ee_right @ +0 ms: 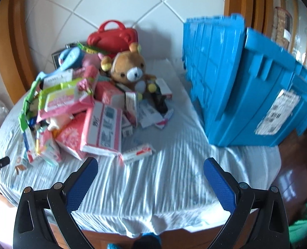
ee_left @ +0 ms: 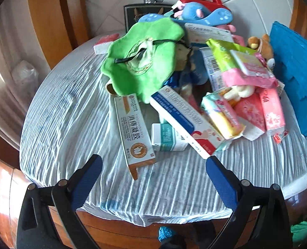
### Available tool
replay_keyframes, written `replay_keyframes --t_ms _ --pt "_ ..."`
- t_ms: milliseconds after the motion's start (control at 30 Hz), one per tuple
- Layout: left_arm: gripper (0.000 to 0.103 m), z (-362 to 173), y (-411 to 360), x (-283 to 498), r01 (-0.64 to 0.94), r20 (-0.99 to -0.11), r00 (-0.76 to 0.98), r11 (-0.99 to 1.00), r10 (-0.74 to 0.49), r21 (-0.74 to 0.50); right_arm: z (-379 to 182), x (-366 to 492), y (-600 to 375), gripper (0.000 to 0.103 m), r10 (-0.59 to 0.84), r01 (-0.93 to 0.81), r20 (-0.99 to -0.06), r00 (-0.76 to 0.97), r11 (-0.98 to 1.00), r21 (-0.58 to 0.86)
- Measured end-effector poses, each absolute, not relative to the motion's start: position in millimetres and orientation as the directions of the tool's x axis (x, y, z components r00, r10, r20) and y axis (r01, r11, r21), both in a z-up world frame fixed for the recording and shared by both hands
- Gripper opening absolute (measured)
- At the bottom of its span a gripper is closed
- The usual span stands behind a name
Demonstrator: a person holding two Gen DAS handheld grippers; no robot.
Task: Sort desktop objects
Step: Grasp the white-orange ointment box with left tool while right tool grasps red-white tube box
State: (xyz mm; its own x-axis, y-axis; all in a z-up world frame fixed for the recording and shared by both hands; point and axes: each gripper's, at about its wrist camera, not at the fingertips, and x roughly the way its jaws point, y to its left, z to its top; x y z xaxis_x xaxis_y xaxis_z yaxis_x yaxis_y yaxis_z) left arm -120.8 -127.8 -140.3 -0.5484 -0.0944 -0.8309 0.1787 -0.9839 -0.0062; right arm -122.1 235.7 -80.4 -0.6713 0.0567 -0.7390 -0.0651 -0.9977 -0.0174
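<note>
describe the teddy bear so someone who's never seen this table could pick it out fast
Start at the big blue crate on the table's right side, then look left to the heap of boxes and packets. The teddy bear sits upright at the back of that heap, just in front of the red bag. It is the only brown plush toy, with a white muzzle.

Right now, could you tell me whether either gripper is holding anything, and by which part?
Nothing is held. The left gripper and the right gripper are both open, above bare tablecloth, short of the pile.
</note>
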Motion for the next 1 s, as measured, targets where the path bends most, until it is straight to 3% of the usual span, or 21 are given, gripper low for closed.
replay_keyframes --t_ms 267,633,733,800,867,1000 --pt "0.101 -183.2 -176.2 -160.8 0.317 -0.897 -0.430 -0.947 -0.100 -0.046 -134.7 -164.7 260.4 0.103 0.031 -0.060 -0.851 -0.524 -0.998 0.000" --pt "0.101 -209.7 -195.3 -220.4 0.387 -0.922 -0.383 -0.917 -0.061 -0.101 -157.3 -211.5 246.4 0.103 -0.004 0.002 -0.880 -0.475 -1.000 0.003" --pt "0.101 -224.0 -193.0 -227.8 0.376 -0.942 -0.326 -0.925 -0.080 -0.052 -164.3 -222.6 241.2 0.103 0.006 0.014 -0.892 -0.453 -1.000 -0.014" --pt "0.097 -228.6 -195.4 -223.6 0.375 -0.944 -0.325 -0.923 -0.049 -0.082 -171.8 -229.2 242.2 0.103 0.027 -0.008 -0.910 -0.414 -1.000 -0.026" --pt "0.091 -232.0 -195.3 -221.7 0.375 -0.947 -0.307 -0.927 -0.098 -0.026 -179.2 -236.2 244.4 0.103 0.041 -0.030 -0.922 -0.386 -0.999 -0.032" --pt "0.086 -231.1 -193.9 -219.8 0.361 -0.947 -0.302 -0.933 -0.110 -0.006 -189.3 -250.6 242.9 0.087 -0.003 -0.056 -0.940 -0.340 -0.998 0.024"
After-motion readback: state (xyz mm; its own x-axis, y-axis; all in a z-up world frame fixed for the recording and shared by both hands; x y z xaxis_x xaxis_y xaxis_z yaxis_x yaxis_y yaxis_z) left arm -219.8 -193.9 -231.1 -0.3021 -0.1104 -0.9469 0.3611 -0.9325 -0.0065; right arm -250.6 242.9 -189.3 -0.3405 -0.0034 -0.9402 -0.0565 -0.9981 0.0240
